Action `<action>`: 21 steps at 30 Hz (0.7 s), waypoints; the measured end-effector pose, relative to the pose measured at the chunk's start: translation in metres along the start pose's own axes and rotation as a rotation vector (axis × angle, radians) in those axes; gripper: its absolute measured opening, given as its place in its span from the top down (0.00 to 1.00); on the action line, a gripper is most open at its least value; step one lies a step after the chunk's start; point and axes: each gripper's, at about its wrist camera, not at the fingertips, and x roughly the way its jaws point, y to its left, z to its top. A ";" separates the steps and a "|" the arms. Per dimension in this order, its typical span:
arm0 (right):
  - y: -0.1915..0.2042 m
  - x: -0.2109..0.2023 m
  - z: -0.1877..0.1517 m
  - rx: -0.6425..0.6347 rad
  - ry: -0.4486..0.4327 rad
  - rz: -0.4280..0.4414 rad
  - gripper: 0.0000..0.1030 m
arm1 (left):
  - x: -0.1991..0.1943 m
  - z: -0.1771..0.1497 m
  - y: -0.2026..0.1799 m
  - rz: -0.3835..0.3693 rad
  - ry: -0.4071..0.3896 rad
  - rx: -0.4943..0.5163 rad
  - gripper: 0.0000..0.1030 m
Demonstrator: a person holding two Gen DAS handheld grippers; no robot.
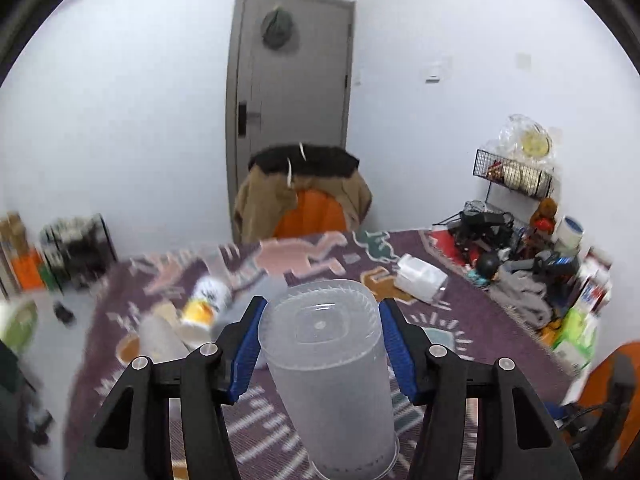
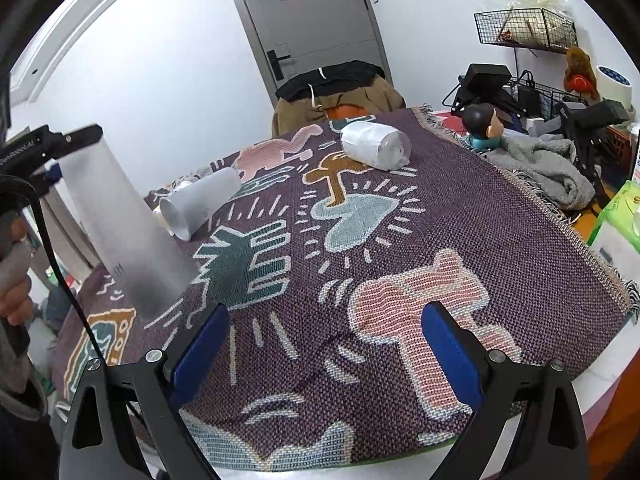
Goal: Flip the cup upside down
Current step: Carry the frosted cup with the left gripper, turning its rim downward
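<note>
My left claw (image 1: pixel 320 316) is clamped on the frosted plastic cup (image 1: pixel 328 368), one blue pad (image 1: pixel 246 350) pressed against each side of it near its closed base. The cup is inverted: in the left wrist view its base faces up and away from me and its wider rim points down at the bottom of the picture. From the right wrist view the same cup (image 2: pixel 120 224) hangs tilted over the left part of the worktop, base up at the claw, open rim low over the patterned rug (image 2: pixel 400 220) that covers the worktop; I cannot tell whether the rim touches the rug. The hand (image 2: pixel 14 276) gripping that tool shows at the left edge of this view.

My right claw (image 2: pixel 326 350) stands wide with nothing between its blue pads (image 2: pixel 450 358), hovering over the near edge of the worktop.

On the rug, a second frosted cup (image 2: pixel 200 204) lies on its side toward the far left, its mouth turned to the left edge. A white wrapped bundle (image 2: pixel 376 145) lies on its side near the far edge. Along the right edge sit a grey towel (image 2: pixel 544 168), a small doll with a dark round head (image 2: pixel 480 122) and a green packet (image 2: pixel 624 208). Behind the far edge stands a chair draped with a brown coat (image 1: pixel 304 192), in front of a grey door (image 1: pixel 294 92).
</note>
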 end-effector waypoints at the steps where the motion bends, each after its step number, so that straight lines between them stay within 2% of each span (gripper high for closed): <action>1: 0.000 0.001 0.000 0.000 0.001 0.000 0.05 | -0.001 -0.001 -0.006 0.013 -0.017 0.041 0.44; 4: 0.000 0.002 -0.001 -0.001 0.004 -0.003 0.05 | -0.003 -0.006 -0.021 0.072 -0.065 0.132 0.43; 7: 0.000 0.003 -0.001 0.001 0.007 -0.005 0.05 | 0.002 -0.012 -0.029 0.051 -0.074 0.171 0.43; 10: 0.000 0.005 -0.002 0.003 0.013 -0.004 0.05 | 0.010 -0.018 -0.037 0.072 -0.093 0.213 0.43; 18: -0.004 0.013 -0.004 0.010 0.034 -0.010 0.05 | 0.030 -0.035 -0.041 0.089 -0.087 0.236 0.43; 21: -0.006 0.015 -0.005 0.015 0.041 -0.012 0.05 | 0.039 -0.044 -0.040 0.144 -0.067 0.249 0.41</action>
